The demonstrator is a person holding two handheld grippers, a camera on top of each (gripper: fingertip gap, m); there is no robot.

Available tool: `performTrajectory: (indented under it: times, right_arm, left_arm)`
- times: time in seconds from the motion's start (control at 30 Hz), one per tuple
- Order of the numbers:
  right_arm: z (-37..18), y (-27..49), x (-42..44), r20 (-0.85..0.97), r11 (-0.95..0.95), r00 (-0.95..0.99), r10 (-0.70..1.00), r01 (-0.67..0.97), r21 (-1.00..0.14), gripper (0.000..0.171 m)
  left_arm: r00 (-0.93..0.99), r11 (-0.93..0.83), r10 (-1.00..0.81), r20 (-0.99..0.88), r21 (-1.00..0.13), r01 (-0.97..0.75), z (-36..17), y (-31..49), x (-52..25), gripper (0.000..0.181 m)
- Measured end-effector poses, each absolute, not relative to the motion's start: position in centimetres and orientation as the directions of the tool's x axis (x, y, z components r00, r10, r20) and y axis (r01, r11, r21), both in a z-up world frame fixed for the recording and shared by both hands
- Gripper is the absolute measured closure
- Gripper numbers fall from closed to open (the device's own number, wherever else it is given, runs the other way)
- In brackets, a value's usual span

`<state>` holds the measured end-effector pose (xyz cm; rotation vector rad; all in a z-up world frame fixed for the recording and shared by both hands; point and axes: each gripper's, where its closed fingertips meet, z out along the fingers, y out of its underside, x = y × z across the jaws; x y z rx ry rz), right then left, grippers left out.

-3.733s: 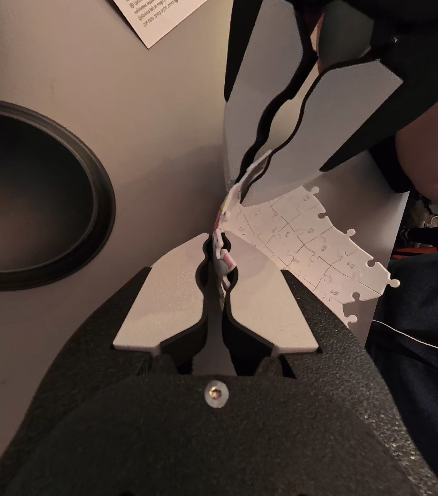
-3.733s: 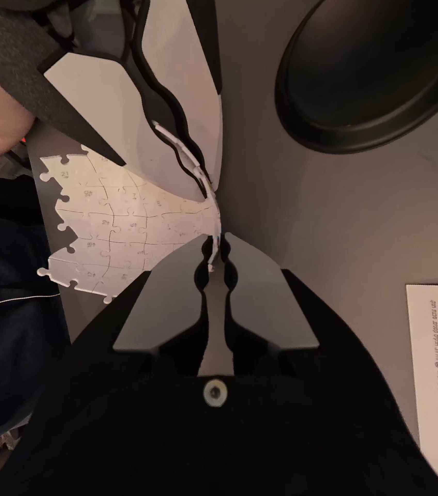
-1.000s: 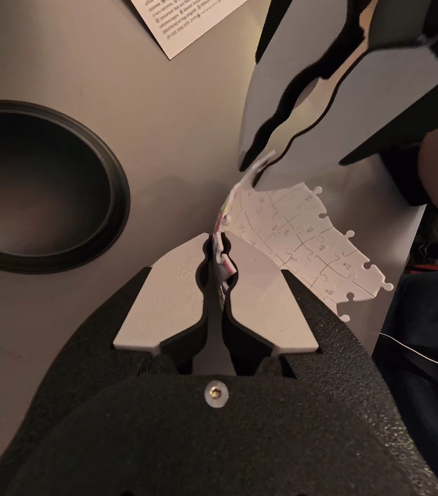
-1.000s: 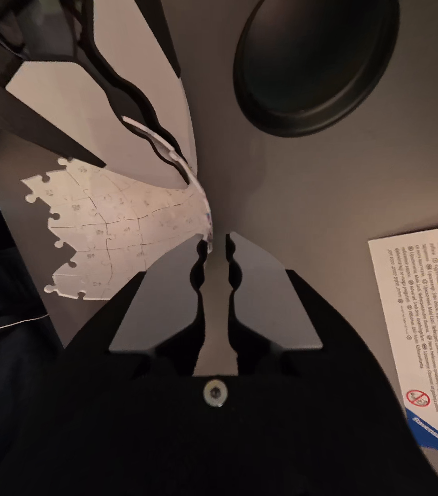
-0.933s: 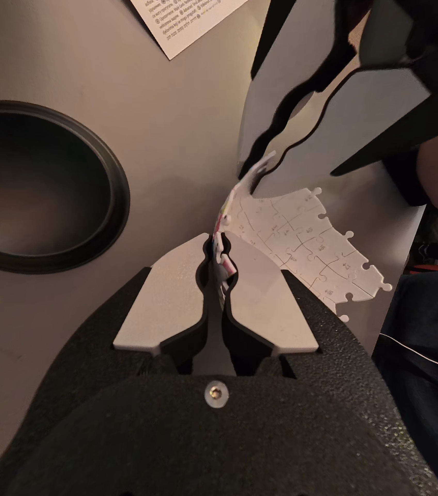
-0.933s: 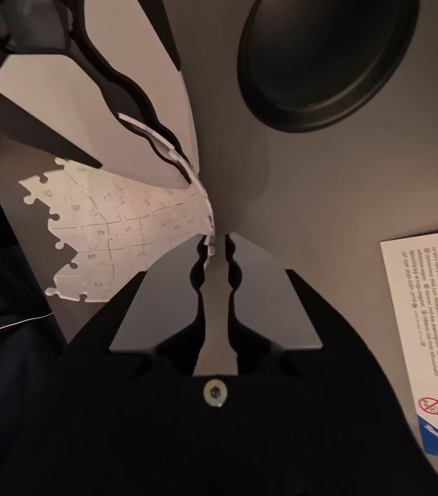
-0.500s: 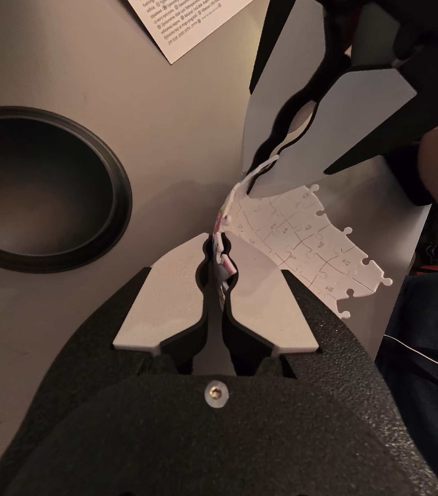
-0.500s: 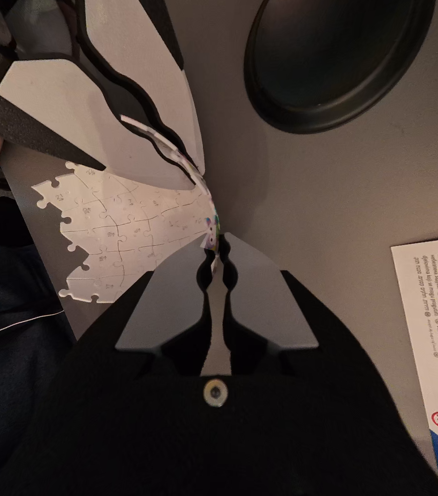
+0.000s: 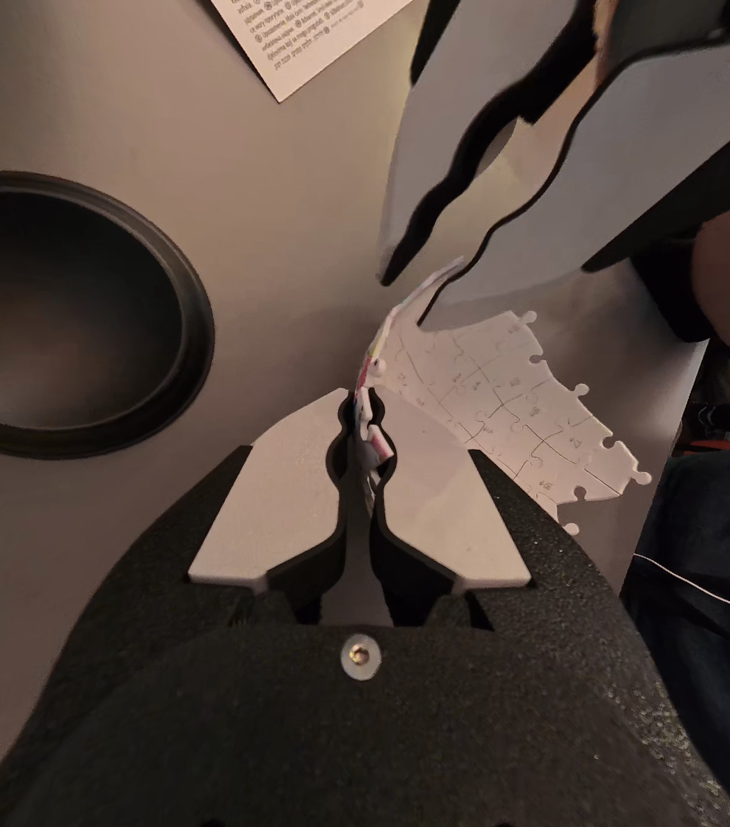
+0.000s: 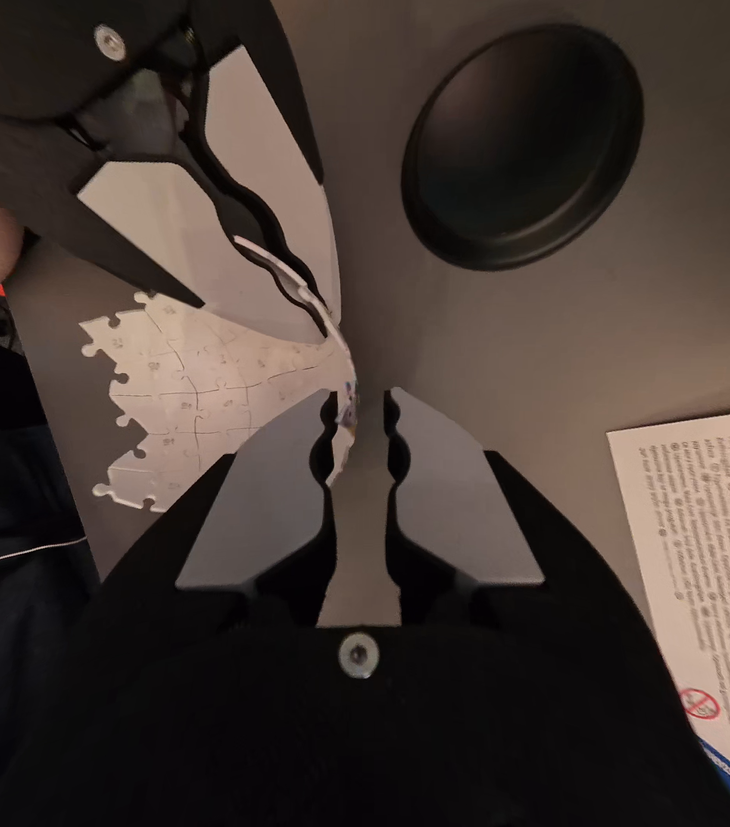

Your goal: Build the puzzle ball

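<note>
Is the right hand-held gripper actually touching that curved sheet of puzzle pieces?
Cannot tell. In the right wrist view the right hand-held gripper is open around the puzzle sheet's edge, which lies against its left finger, but no contact or gap shows plainly.

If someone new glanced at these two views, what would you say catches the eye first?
The curved white sheet of joined puzzle pieces, held up over the grey table near its edge. The left gripper is shut on one end of its rim, while the right gripper stands open around the rim farther along. Next comes the big black round dish on the table beyond, and a white printed leaflet nearby.
</note>
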<state>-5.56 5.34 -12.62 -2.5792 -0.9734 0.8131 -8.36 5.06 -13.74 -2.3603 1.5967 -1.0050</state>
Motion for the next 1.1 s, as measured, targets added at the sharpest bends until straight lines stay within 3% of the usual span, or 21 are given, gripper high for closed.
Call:
performTrajectory:
  times: [0.3, 0.53, 0.73, 0.8, 1.1]
  right_arm:
    - [-14.0, 4.4, -6.3, -0.445, -0.743, 0.595, 0.669, 0.559, -0.369, 0.166]
    - [-13.9, 4.4, -6.3, -0.448, -0.741, 0.591, 0.671, 0.559, -0.372, 0.165]
    - [-12.7, 4.9, -5.6, -0.425, -0.739, 0.605, 0.673, 0.537, -0.407, 0.155]
    - [-13.2, 4.4, -5.2, -0.431, -0.743, 0.605, 0.669, 0.557, -0.372, 0.154]
    - [-14.3, 3.3, -5.6, -0.477, -0.750, 0.588, 0.653, 0.586, -0.306, 0.165]
  left_arm:
    - [0.222, -0.433, -0.866, 0.448, -0.450, -0.781, -13.6, 5.1, -8.4, 0.177]
    - [0.221, -0.432, -0.867, 0.446, -0.454, -0.779, -13.5, 5.1, -8.3, 0.177]
    - [0.229, -0.437, -0.864, 0.449, -0.441, -0.784, -13.7, 5.1, -8.5, 0.177]
    - [0.230, -0.440, -0.862, 0.451, -0.440, -0.783, -13.7, 5.1, -8.5, 0.177]
    - [0.225, -0.434, -0.863, 0.451, -0.437, -0.788, -13.7, 4.9, -8.5, 0.177]
